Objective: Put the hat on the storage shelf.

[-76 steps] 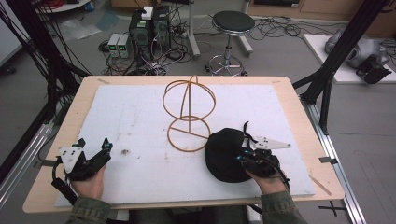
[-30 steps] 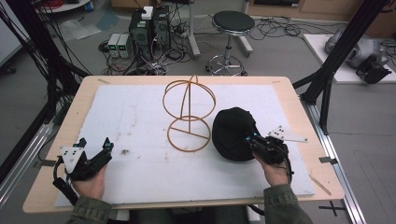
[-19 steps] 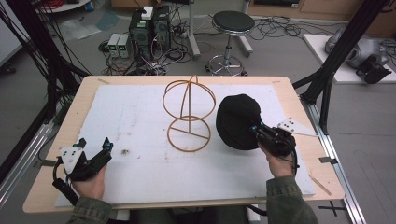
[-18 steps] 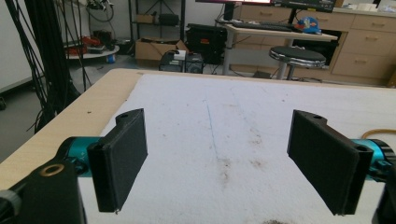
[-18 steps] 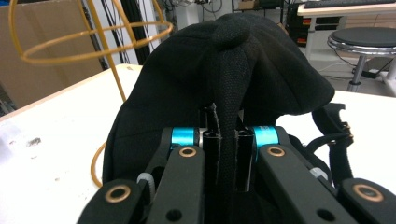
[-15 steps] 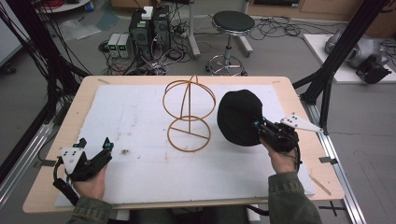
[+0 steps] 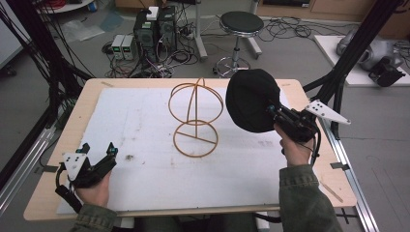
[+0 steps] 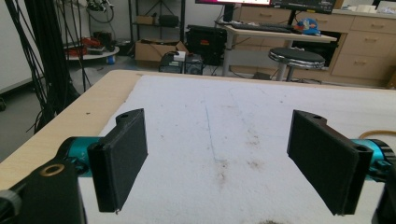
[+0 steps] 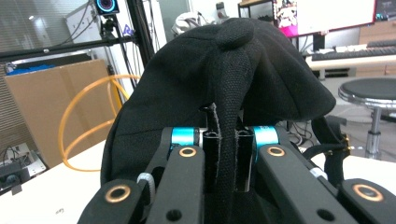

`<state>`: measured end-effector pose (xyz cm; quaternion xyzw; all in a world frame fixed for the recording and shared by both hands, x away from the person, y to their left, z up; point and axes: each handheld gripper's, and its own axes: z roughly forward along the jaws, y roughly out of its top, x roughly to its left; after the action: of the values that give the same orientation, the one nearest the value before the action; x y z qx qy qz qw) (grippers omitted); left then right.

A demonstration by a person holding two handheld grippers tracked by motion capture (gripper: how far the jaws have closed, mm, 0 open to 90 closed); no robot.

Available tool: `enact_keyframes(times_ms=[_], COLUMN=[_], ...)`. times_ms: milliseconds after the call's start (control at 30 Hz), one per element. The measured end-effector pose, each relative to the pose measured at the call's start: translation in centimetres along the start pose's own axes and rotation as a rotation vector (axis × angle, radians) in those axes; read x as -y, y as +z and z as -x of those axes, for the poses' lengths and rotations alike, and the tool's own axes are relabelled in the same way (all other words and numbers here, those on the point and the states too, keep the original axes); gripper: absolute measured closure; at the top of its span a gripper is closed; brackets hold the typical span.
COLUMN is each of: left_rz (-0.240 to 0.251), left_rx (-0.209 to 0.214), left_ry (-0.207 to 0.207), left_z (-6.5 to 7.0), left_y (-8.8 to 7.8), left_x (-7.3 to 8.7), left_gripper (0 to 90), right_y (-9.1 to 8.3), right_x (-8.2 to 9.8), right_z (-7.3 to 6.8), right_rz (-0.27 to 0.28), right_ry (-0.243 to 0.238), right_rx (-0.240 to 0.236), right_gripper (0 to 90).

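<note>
Two grippers are working over the bench, a pale wooden top covered by a white foam sheet. The right gripper is hanging in the air above the bench's right edge, toward the far right corner, and its jaws are pinching together on a fold of the black cap. In the right gripper view that fold is running straight up between the two closed jaws, with the cap's crown bulging above them. The cap is being held clear of the sheet, its rounded top facing the far side of the bench, just beside the upper ring of the orange wire stand; whether cap and wire are touching I cannot tell. The stand is sitting upright near the middle of the sheet, its flat base ring lying on the foam. The left gripper is resting near the bench's near left corner, its jaws standing wide apart with nothing between them and bare foam lying ahead of them in the left gripper view.
</note>
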<state>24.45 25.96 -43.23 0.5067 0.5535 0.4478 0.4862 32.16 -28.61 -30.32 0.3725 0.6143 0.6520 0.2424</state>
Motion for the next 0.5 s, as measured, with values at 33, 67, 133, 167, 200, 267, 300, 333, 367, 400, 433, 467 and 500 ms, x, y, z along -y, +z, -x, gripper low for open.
enact_keyframes(times_ms=[33,67,133,167,200,267,300,333,367,400,433,467,500], left_rz=[0.000,0.000,0.006,0.004,0.003,0.005,0.002,0.001,0.001,0.003,0.004,-0.001,-0.002], left_rx=[0.000,0.000,-0.001,0.000,0.000,-0.001,-0.001,0.000,0.000,0.001,0.003,0.005,0.007], left_ry=[0.000,-0.001,-0.005,-0.003,-0.003,-0.008,-0.009,-0.010,-0.011,-0.012,-0.015,-0.009,-0.011], left_z=[0.0,0.0,0.0,0.0,-0.1,-0.1,-0.1,-0.2,-0.2,-0.1,-0.1,-0.1,0.0], left_y=[0.0,0.0,0.0,-0.1,-0.1,-0.2,-0.2,-0.2,-0.2,-0.2,-0.2,-0.2,-0.1], left_x=[0.0,0.0,0.0,-0.1,-0.1,-0.1,-0.1,-0.1,-0.1,-0.1,-0.1,-0.1,-0.1], left_gripper=[20.3,20.3,20.3,20.3,20.3,20.3,20.3,20.3,20.3,20.3,20.3,20.3,20.3], right_y=[0.1,0.3,0.6,0.7,0.9,1.3,1.5,1.8,2.0,2.3,2.6,3.0,3.4], right_x=[-0.3,-0.6,-1.3,-1.6,-1.9,-2.3,-2.5,-2.7,-2.8,-3.0,-3.1,-3.2,-3.3], right_z=[-0.2,-0.3,-0.6,-0.7,-0.9,-1.1,-1.3,-1.4,-1.5,-1.6,-1.8,-1.9,-2.1], right_rz=[0.005,0.017,0.030,0.038,0.045,0.050,0.048,0.049,0.050,0.051,0.051,0.050,0.042], right_ry=[-0.002,-0.006,-0.012,-0.016,-0.013,-0.018,-0.017,-0.019,-0.018,-0.012,-0.009,0.000,0.011], right_rx=[-0.003,-0.009,-0.018,-0.023,-0.030,-0.034,-0.038,-0.042,-0.047,-0.052,-0.060,-0.069,-0.079], right_gripper=[86.8,86.8,86.8,86.8,86.8,86.8,86.8,86.8,86.8,86.8,86.8,86.7,86.7])
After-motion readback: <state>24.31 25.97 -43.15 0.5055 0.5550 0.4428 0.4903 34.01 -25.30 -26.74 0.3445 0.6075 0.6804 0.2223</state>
